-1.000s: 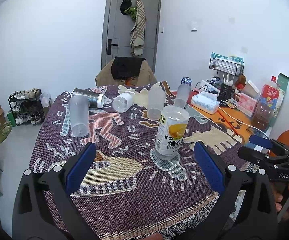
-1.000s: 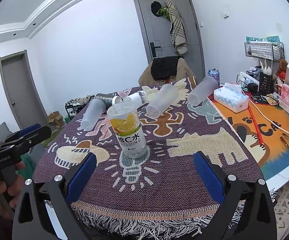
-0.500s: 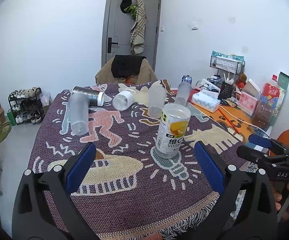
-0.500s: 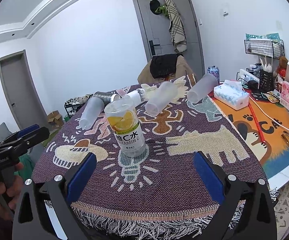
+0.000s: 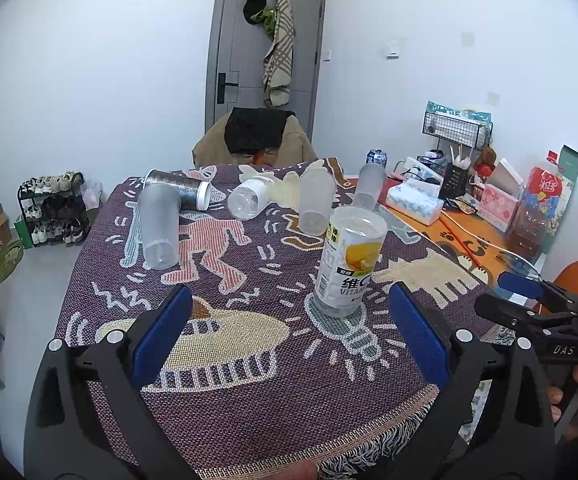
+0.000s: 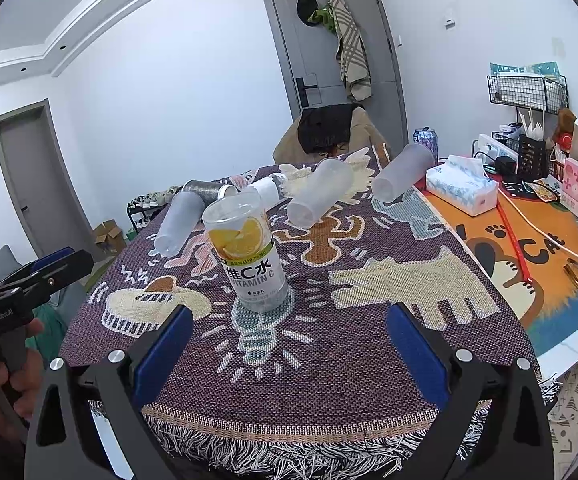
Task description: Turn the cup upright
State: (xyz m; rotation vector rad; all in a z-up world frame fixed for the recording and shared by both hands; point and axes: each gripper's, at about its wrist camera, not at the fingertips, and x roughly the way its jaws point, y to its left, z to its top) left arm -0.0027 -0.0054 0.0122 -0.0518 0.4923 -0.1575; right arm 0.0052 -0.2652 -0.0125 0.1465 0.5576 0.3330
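Observation:
A clear cup with a lemon Vitamin C label (image 5: 347,260) (image 6: 247,256) stands upside down on the patterned cloth (image 5: 249,360), wide mouth down, near the front. Several frosted cups lie on their sides farther back: one at left (image 5: 159,226) (image 6: 179,224), one in the middle (image 5: 315,206) (image 6: 319,194), one at right (image 5: 369,186) (image 6: 403,178). My left gripper (image 5: 289,340) is open and empty, short of the labelled cup. My right gripper (image 6: 285,344) is open and empty, facing the same cup.
A silver glitter cup (image 5: 179,194) and a small clear jar (image 5: 247,200) lie at the back. A tissue box (image 6: 461,190), wire rack (image 6: 529,92), drink can (image 6: 425,138) and cable sit on the orange mat (image 6: 537,248) at right. A chair (image 5: 255,140) stands behind the table.
Both grippers have drifted slightly; the labelled cup sits a little more left in the right wrist view. The cups have not moved and both grippers stay open.

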